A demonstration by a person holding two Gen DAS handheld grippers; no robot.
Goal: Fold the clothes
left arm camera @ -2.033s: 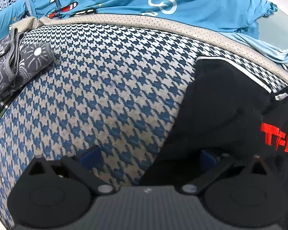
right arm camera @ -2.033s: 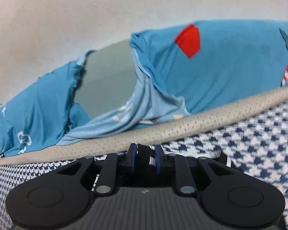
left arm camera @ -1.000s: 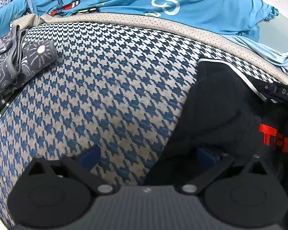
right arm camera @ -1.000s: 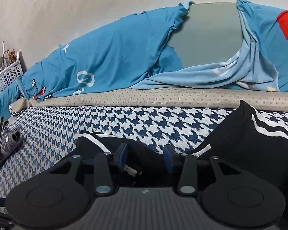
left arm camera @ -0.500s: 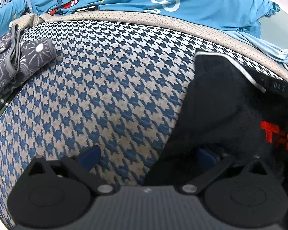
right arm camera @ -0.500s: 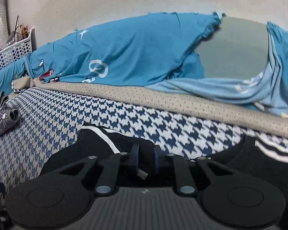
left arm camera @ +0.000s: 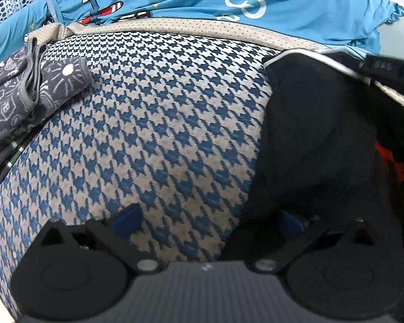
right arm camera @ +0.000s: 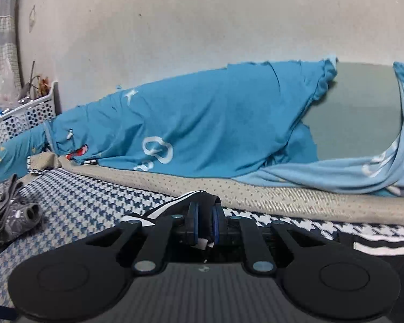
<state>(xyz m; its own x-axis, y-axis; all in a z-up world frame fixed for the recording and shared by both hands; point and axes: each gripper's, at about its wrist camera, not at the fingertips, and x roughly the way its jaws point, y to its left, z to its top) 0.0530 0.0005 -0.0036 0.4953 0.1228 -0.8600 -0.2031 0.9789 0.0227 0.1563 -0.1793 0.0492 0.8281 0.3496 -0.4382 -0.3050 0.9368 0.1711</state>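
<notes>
Our right gripper (right arm camera: 204, 226) pinches the black garment's (left arm camera: 315, 134) striped edge; our left gripper (left arm camera: 206, 222), jaws wide, straddles its near edge.

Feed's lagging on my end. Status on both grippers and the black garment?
Right gripper shut on black garment at its white-striped edge. Left gripper open, one finger on the garment. Grey folded clothes off to the side, nothing in the way.

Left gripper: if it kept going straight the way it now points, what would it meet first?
Most likely the houndstooth blanket. The left gripper stands open and tilted down at it, with only bare weave between the fingers. The black garment lies just to the right, by the right finger; depth is hard to judge.
</notes>
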